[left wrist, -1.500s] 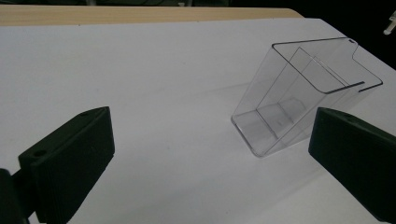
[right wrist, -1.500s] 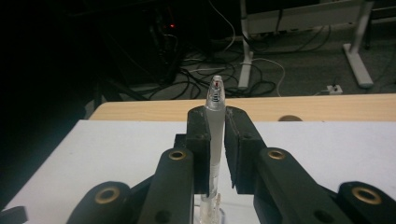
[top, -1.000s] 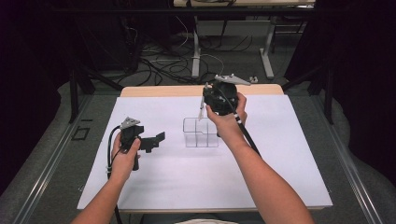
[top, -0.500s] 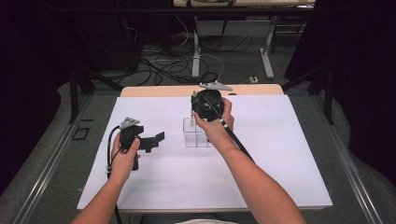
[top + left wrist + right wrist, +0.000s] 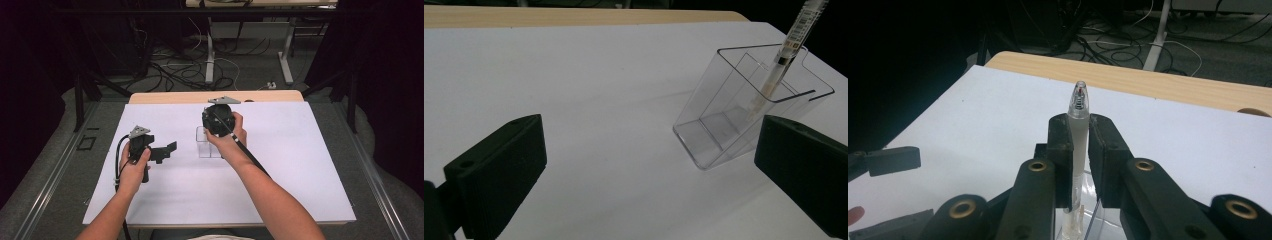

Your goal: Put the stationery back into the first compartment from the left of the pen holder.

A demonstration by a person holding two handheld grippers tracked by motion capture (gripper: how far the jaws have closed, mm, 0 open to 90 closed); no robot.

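Pen point(image 5: 1078, 145) pinched mid-barrel in right gripper point(image 5: 1079, 150), tip inside clear holder point(image 5: 744, 110) below; light, stiff, slick, so clamp barrel; left gripper point(image 5: 649, 170) wide open, empty

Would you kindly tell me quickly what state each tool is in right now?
Left tool: open, holding nothing.
Right tool: closed on the slim white pen with a clear tip, above the clear plastic holder.

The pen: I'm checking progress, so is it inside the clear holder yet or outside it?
Partly in. The pen passes down through the clear holder's open top, its upper end clamped in the right tongs.
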